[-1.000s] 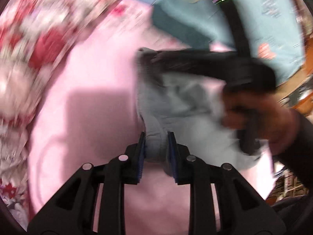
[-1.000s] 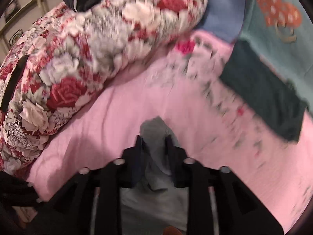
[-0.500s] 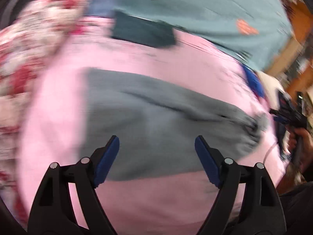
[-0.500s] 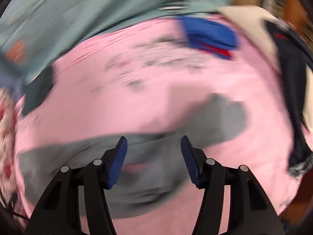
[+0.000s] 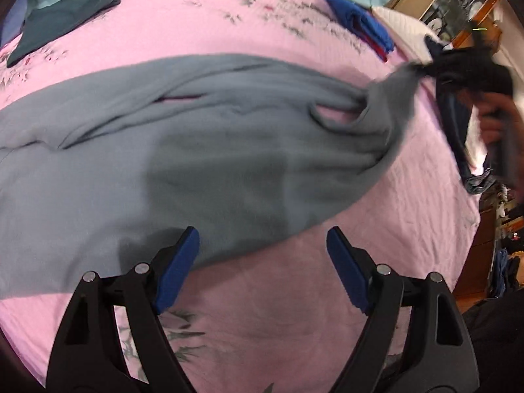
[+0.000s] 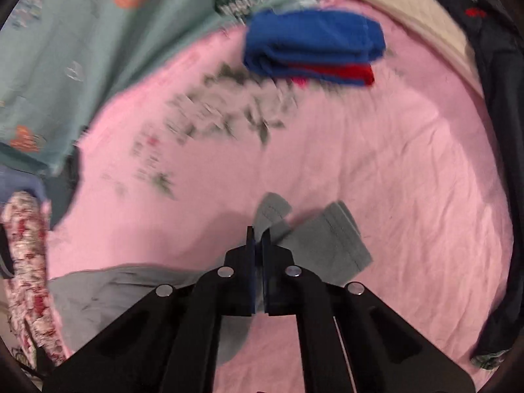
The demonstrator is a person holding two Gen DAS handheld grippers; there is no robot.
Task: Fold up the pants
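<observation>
bed: pink floral sheet [image 5: 294, 311] | beyond: wooden shelving [image 5: 458, 3] | floor: wood

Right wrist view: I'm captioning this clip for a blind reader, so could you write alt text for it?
The right gripper is shut on a cuff of the grey pants, which lie on a pink sheet. Farther back lie a folded blue and red cloth and a teal blanket, with dark clothing along the right edge.
</observation>
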